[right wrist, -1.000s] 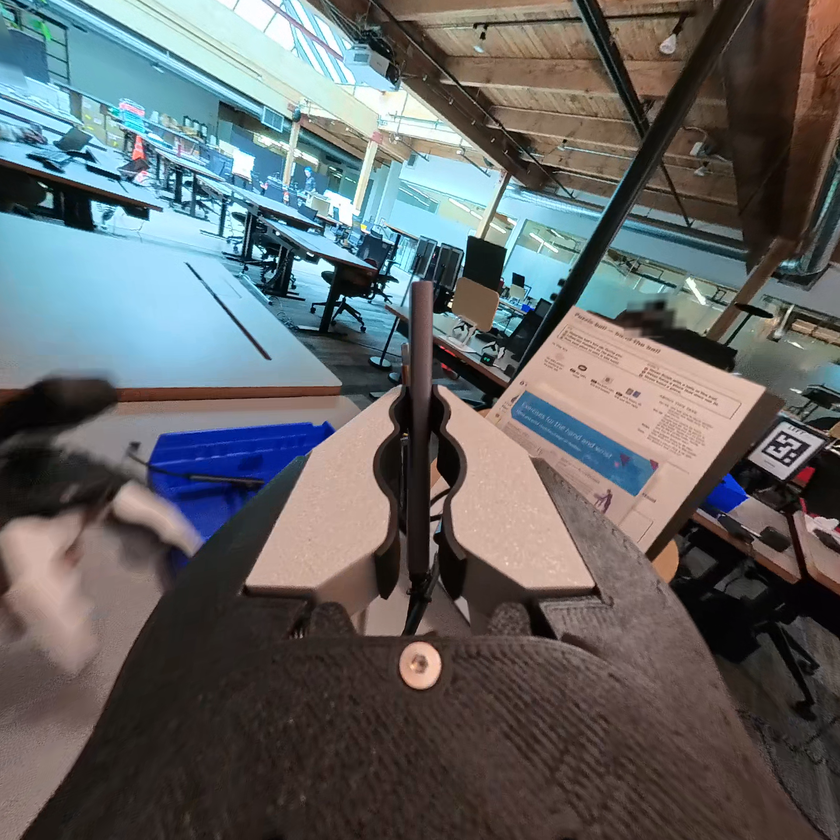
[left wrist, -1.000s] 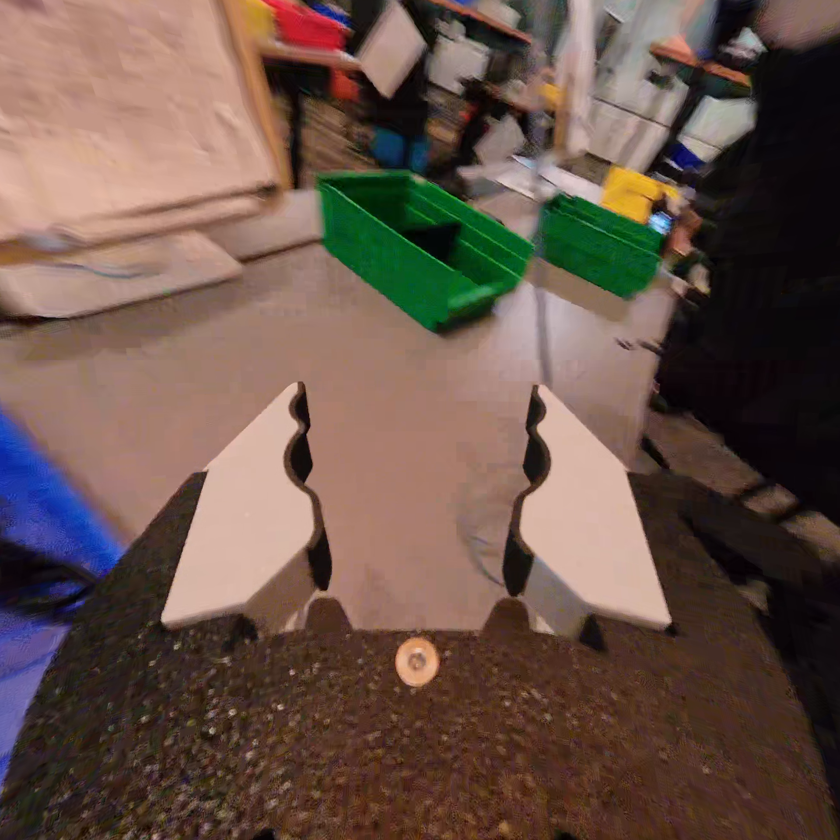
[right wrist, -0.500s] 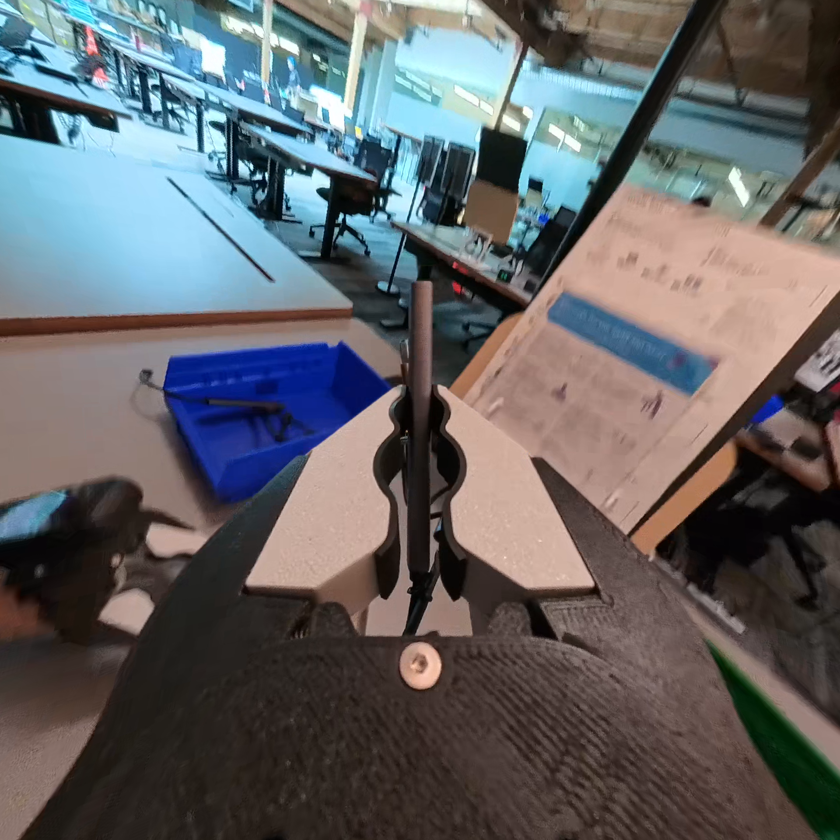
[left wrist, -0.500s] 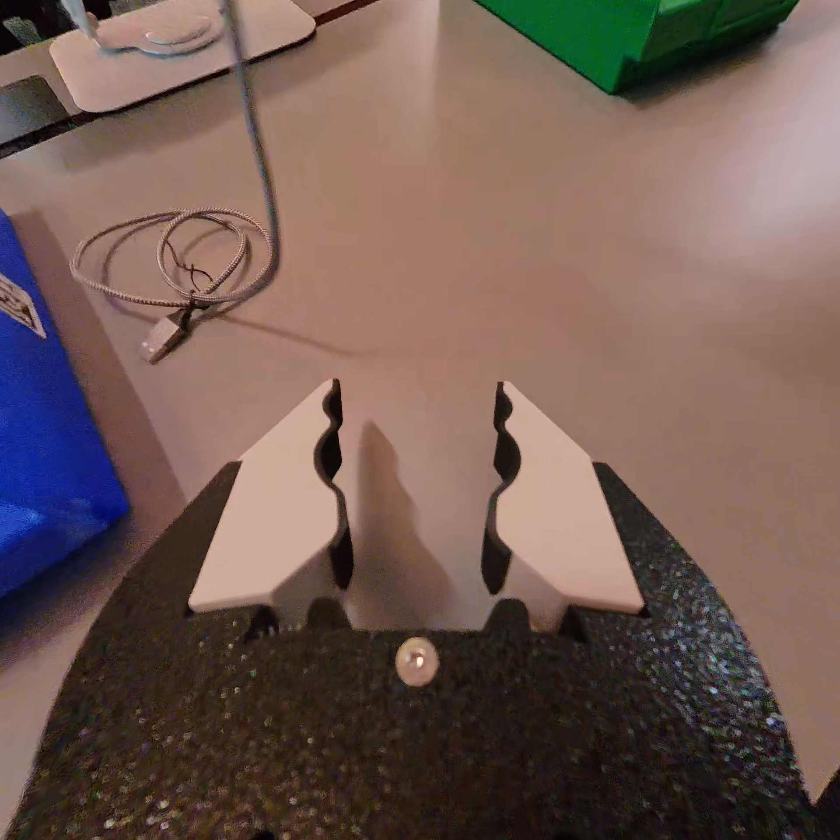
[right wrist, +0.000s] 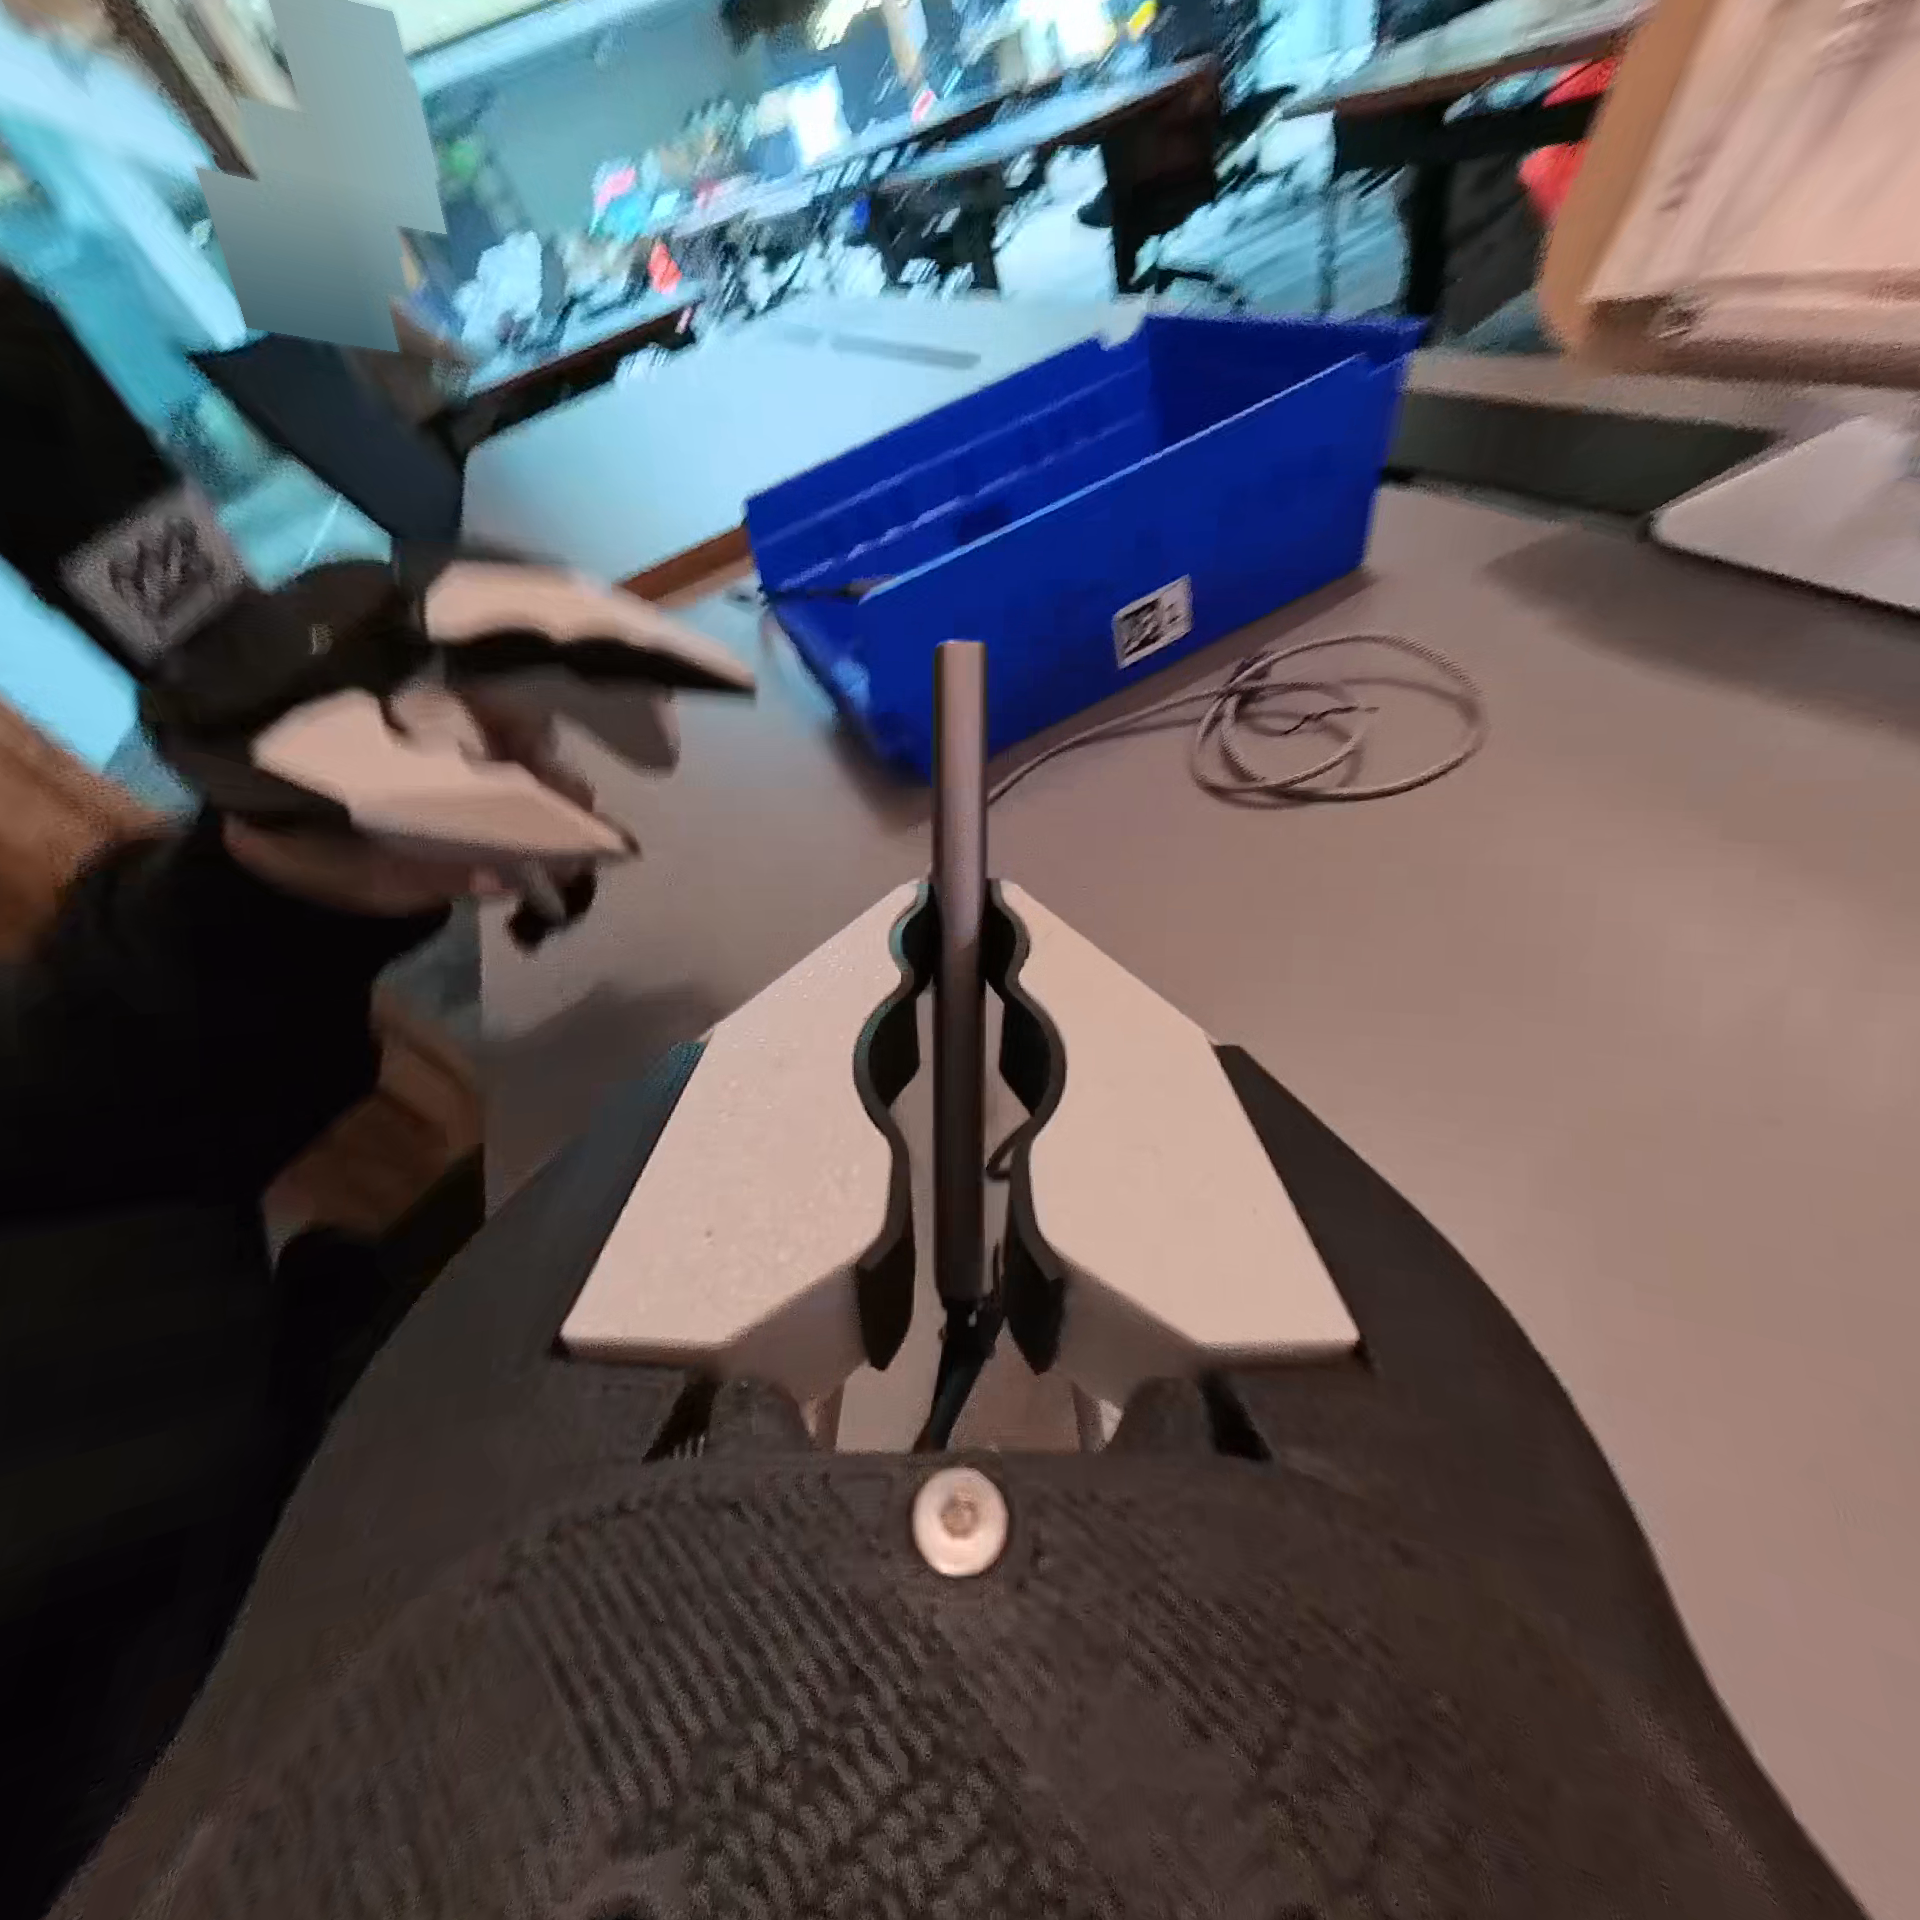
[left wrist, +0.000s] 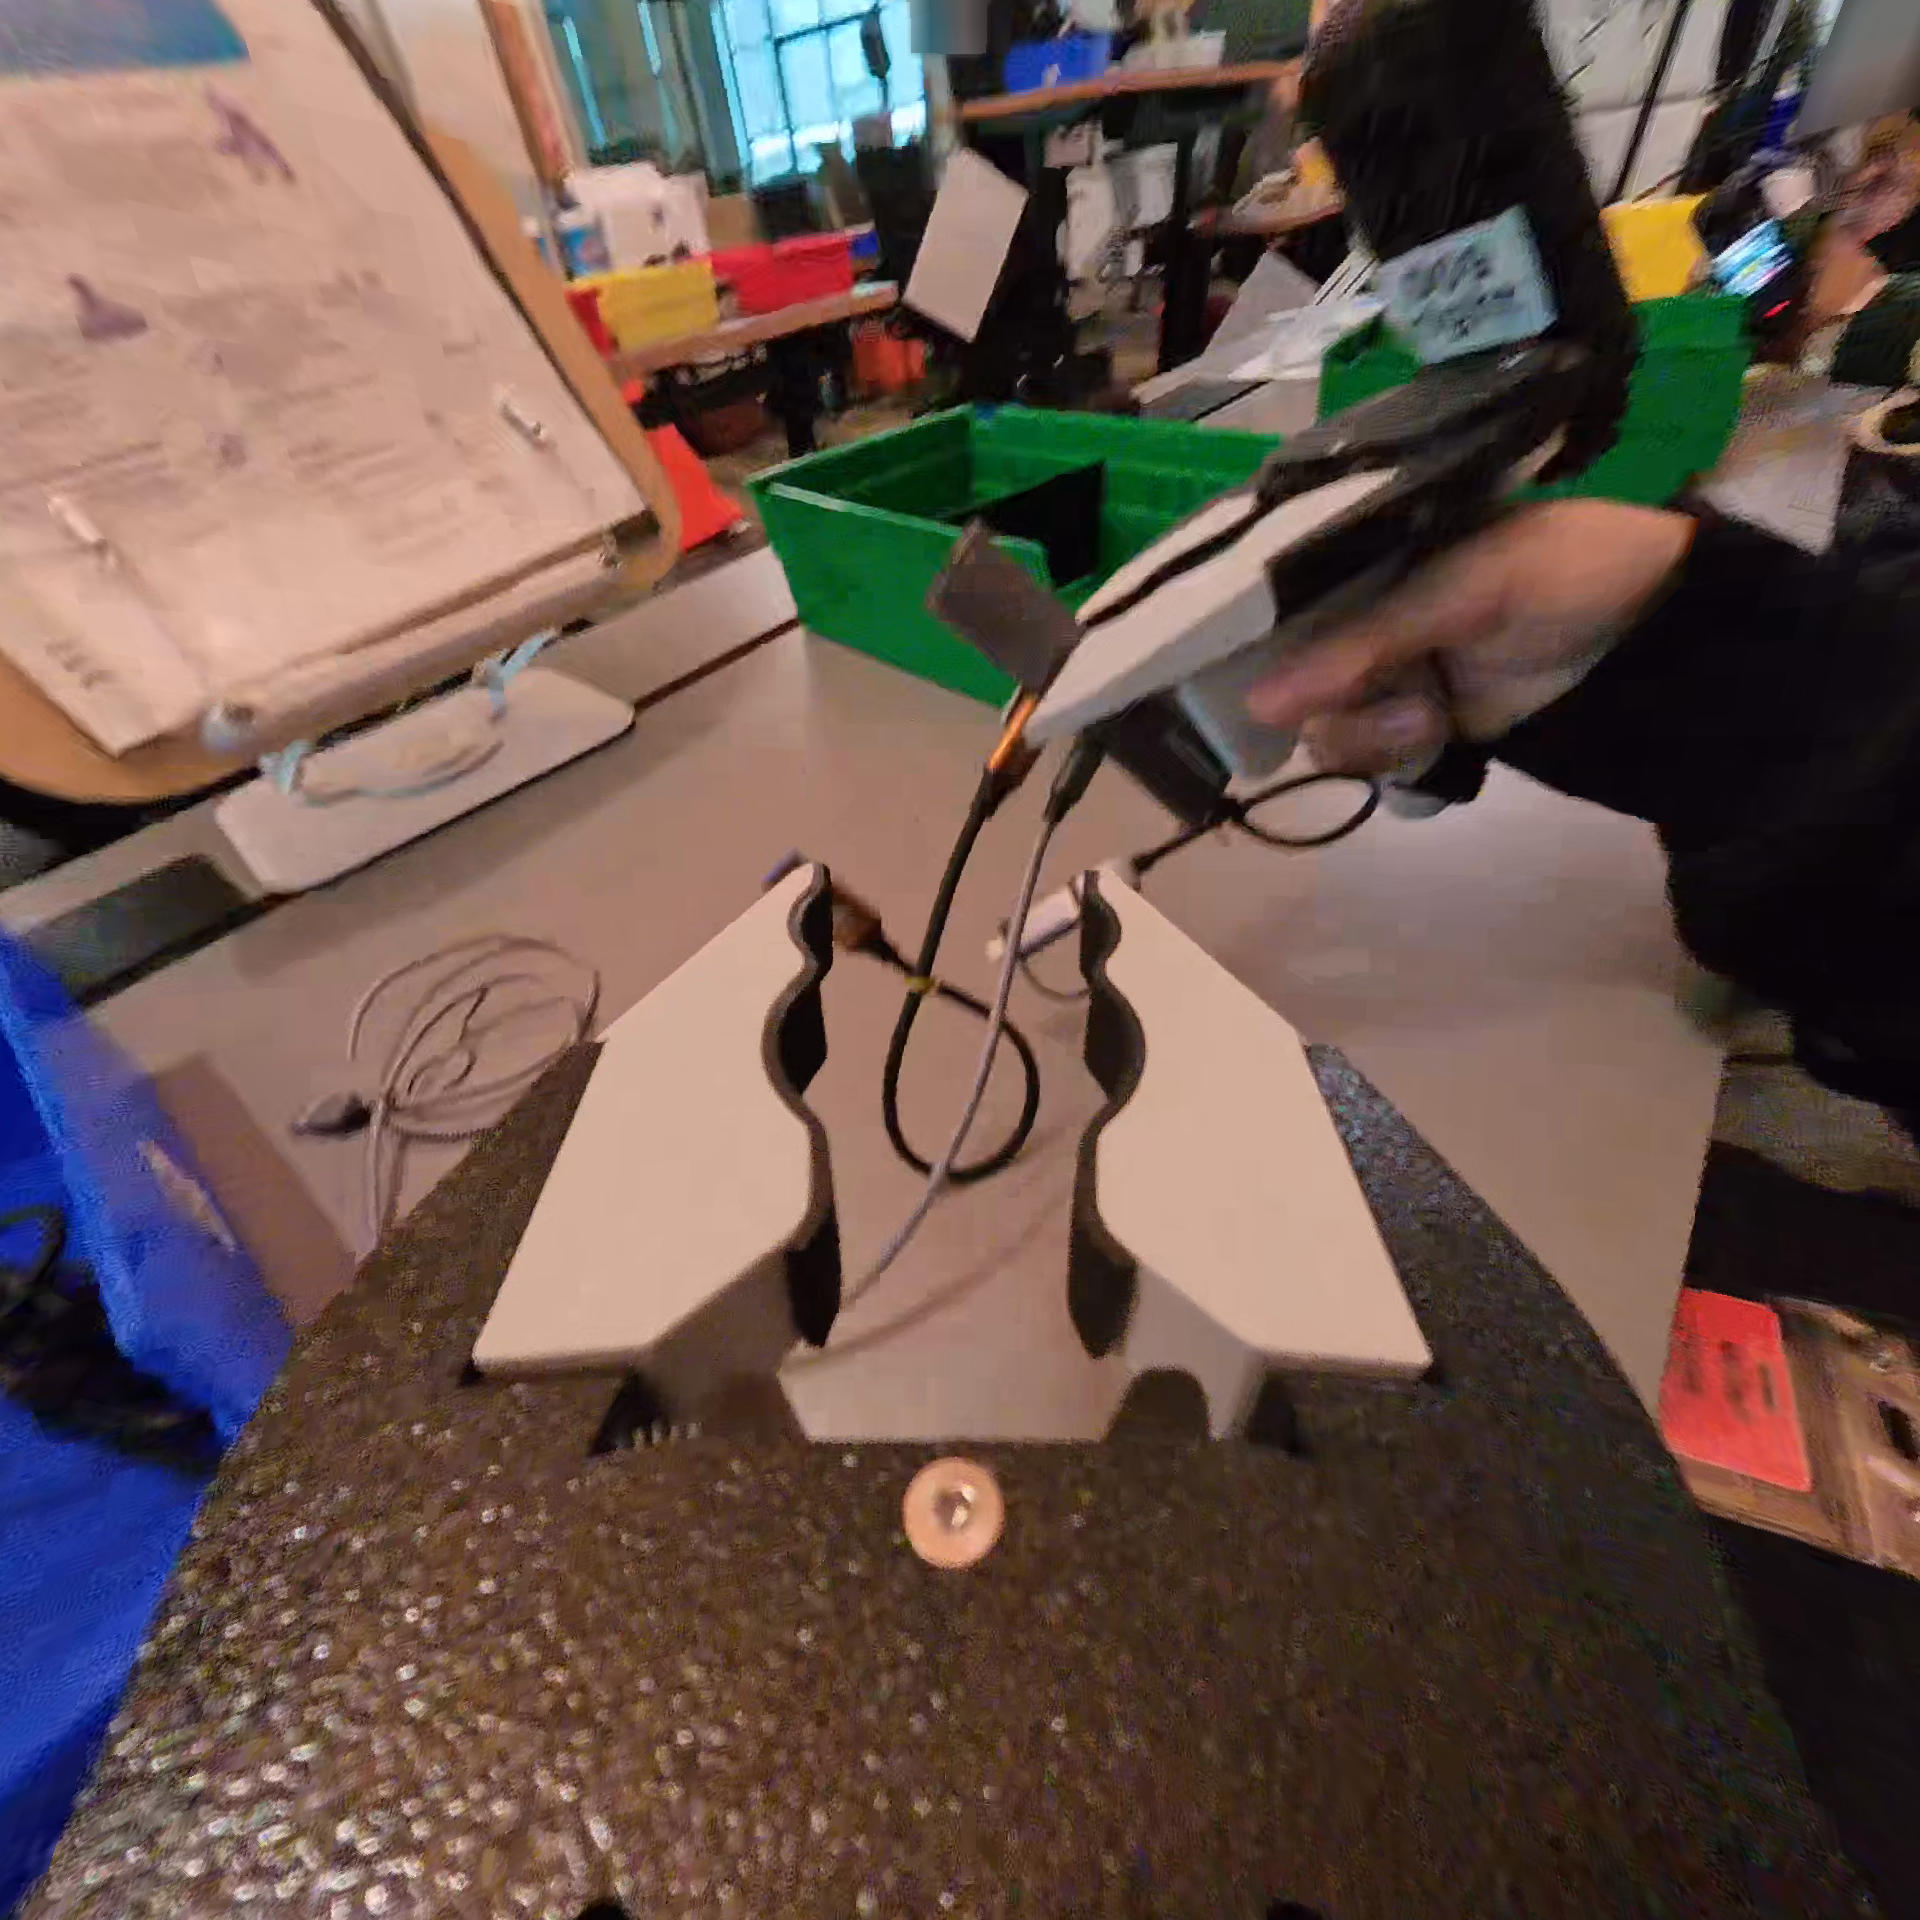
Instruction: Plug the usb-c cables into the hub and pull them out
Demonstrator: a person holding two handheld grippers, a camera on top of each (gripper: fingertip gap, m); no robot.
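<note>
Clamping the slim dark hub [right wrist: 958,935] edge-on between its two grey fingers, the right gripper [right wrist: 958,1049] is holding it raised above the grey table [right wrist: 1558,1039]. Seen from the left wrist view, the same hub [left wrist: 997,608] is sticking out beyond the right gripper's tips, and two cables are hanging from its lower end: a black cable [left wrist: 935,997] curling into a loop on the table, and a thinner grey cable [left wrist: 987,1049] trailing down beside it. The left gripper [left wrist: 954,1101] is hovering empty with its jaws spread wide, the hanging cables showing in the gap between them. A coiled grey cable [right wrist: 1340,727] is lying loose on the table just beside the blue bin [right wrist: 1091,520]. A green bin [left wrist: 914,540] is sitting farther back.
</note>
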